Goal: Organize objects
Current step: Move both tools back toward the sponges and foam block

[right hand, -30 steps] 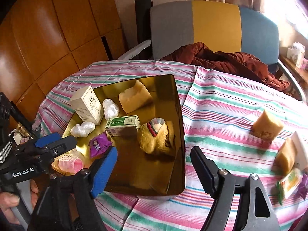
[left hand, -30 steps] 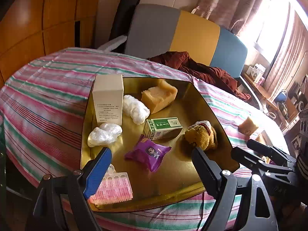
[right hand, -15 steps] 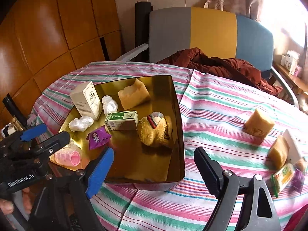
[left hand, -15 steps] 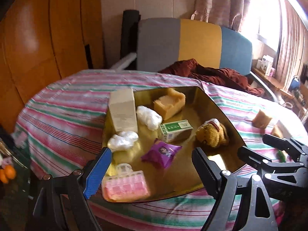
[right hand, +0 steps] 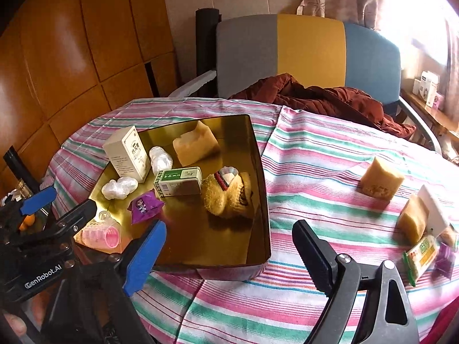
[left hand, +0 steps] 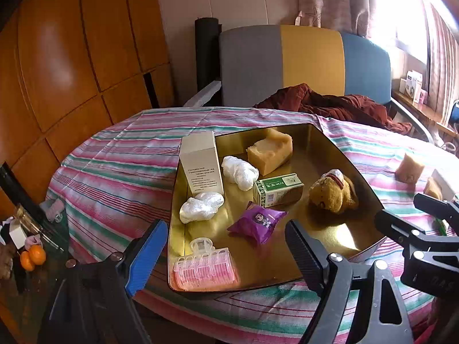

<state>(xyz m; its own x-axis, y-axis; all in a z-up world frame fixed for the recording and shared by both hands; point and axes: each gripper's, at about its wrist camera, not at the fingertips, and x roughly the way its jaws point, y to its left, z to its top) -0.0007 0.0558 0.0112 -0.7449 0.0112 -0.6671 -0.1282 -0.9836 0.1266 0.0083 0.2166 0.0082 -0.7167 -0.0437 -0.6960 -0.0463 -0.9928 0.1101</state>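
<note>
Two empty | left gripper spread apart | right gripper just widened, touching nothing

The worktop's cloth is striped pink, green and white. The tray shines gold. In it lie a purple packet, a green-and-white box, a pink hair roller and a tan plush toy. The far chair is grey, yellow and blue.

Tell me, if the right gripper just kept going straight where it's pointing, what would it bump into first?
Probably the near right corner of the gold tray, or the striped tablecloth just beside it. The right gripper is open and empty, aimed down at that spot. Depth is hard to judge, so I can't tell which comes first.
</note>
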